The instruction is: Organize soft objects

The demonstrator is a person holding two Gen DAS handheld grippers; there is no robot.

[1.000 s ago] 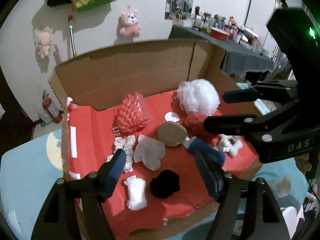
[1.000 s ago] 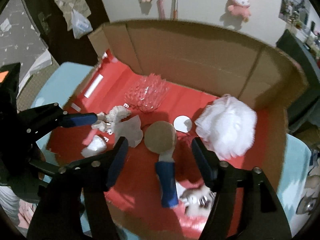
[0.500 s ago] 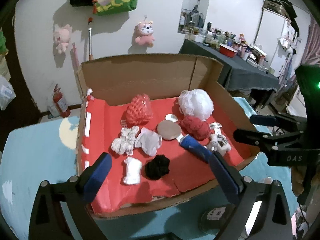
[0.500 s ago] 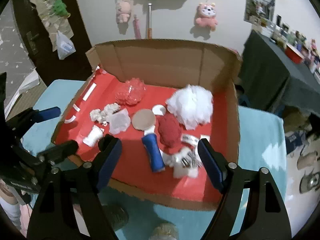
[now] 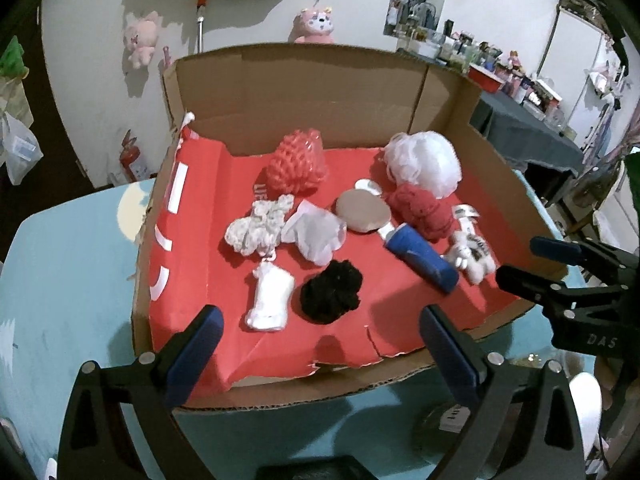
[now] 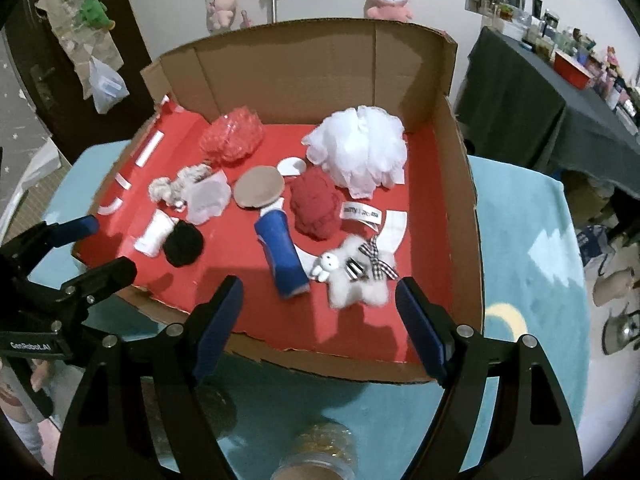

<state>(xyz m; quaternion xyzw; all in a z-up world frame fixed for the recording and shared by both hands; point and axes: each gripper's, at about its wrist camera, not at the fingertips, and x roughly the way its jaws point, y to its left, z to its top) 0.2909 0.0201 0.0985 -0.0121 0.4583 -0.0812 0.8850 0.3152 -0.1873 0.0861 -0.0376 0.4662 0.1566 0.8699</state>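
Both grippers have pulled back out of the cardboard box (image 5: 304, 92) since a second ago; jaws have been opening, nothing between them. Left gripper (image 5: 320, 344) hovers over the near box edge, angled down, jaws spread wide and empty. Right gripper (image 6: 320, 320) likewise angled down at the near edge, jaws apart, empty. Soft items lie on the red liner: white pouf (image 6: 356, 152), red yarn ball (image 6: 316, 208), black pompom (image 5: 332, 292), plush bunny (image 6: 356, 276).

Jar (image 6: 316, 458) cut off below
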